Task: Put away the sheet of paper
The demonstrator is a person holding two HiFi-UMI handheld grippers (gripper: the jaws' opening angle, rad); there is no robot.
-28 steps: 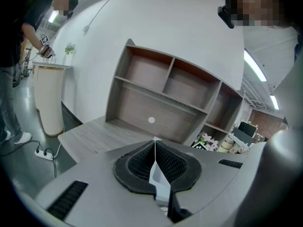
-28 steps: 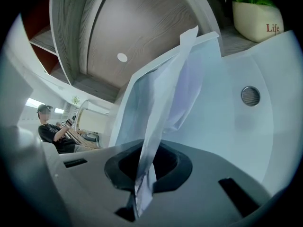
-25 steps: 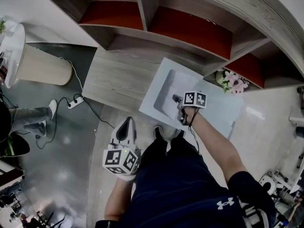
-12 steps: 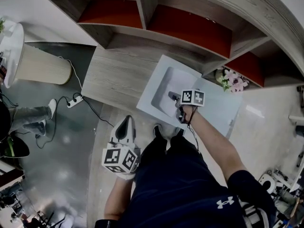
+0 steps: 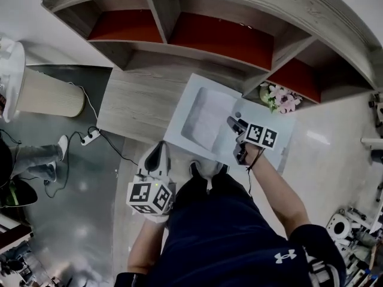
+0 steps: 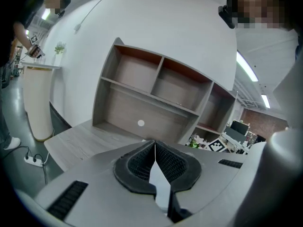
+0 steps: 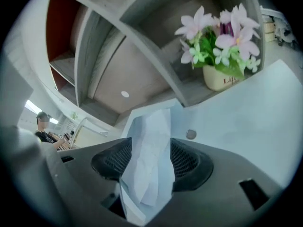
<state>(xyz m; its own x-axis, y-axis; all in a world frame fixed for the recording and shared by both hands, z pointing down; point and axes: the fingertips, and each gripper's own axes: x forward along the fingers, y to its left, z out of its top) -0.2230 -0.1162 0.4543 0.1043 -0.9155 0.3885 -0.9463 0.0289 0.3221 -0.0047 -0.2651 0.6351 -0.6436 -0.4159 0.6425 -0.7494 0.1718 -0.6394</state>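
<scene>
Nearest the person, the left gripper (image 5: 160, 152) is held over the floor with its jaws pressed together and nothing between them. Further out, the right gripper (image 5: 233, 121) is raised above the white tray (image 5: 281, 137); its jaws have just been opened wide, and nothing is clamped. The crumpled sheet of paper (image 5: 205, 119) is seen lying in the tray's recess, on the wooden desk (image 5: 140, 97). Beyond, a flower pot (image 5: 276, 97) is set beside the shelf unit (image 5: 239, 40).

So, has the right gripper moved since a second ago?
Yes: the right gripper, jaws just opening and gripping nothing, shifted right off the paper toward the flowers.
</scene>
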